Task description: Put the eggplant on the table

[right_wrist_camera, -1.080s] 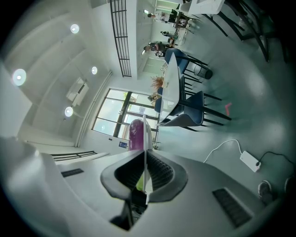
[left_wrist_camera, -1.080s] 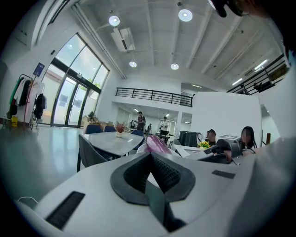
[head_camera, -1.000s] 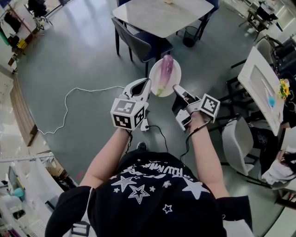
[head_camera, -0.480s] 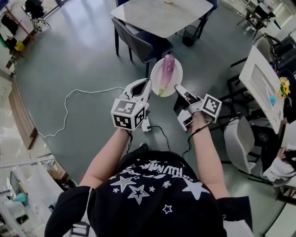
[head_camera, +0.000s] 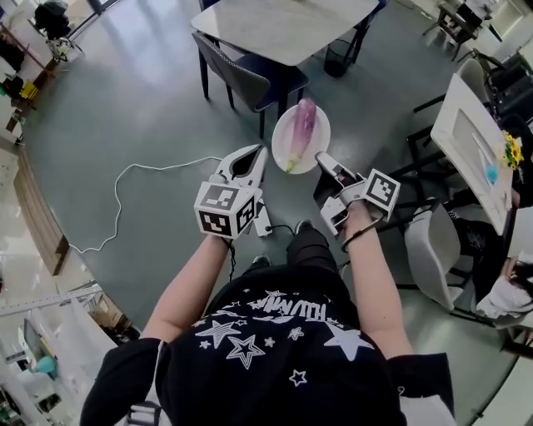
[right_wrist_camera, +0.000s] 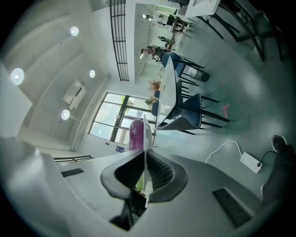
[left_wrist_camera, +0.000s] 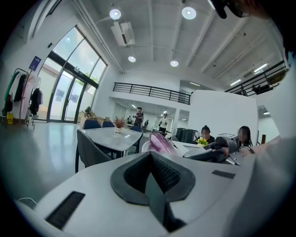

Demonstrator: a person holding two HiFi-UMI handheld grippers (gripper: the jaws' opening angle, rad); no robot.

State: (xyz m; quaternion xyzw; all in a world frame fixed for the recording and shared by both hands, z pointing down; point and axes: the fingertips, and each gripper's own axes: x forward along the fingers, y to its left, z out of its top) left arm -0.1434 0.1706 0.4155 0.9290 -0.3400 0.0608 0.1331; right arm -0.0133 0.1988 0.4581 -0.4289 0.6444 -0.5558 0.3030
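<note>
Grey polished floor (head_camera: 125, 108) fills most of the head view, with a white cable (head_camera: 141, 170) trailing across it and a dark chair (head_camera: 241, 79) pushed up to the pale counter (head_camera: 283, 25) at the top of the frame. The person stands short of that counter, with both arms held out in front.

The eggplant (head_camera: 301, 129) is not on the counter yet. It lies on a small white plate (head_camera: 318, 143) held up in the air, well apart from the counter top and roughly over the gap in front of the chair. The right claw (head_camera: 325, 162) is closed on the near rim of this plate; in the right gripper view the thin white edge runs straight between the two pads, with the purple eggplant (right_wrist_camera: 136, 134) just beyond. The left claw (head_camera: 252, 156) sits just beside the plate on its left, with its jaws fully together and nothing between them.

The eggplant's long axis points away from the right claw toward the counter, green stem end nearest the claw and purple end farthest. The counter lies straight ahead along that same line, so the carry probably needs only forward travel past the chair. With only one rim gripped, the plate could tip and roll the eggplant off.
</note>
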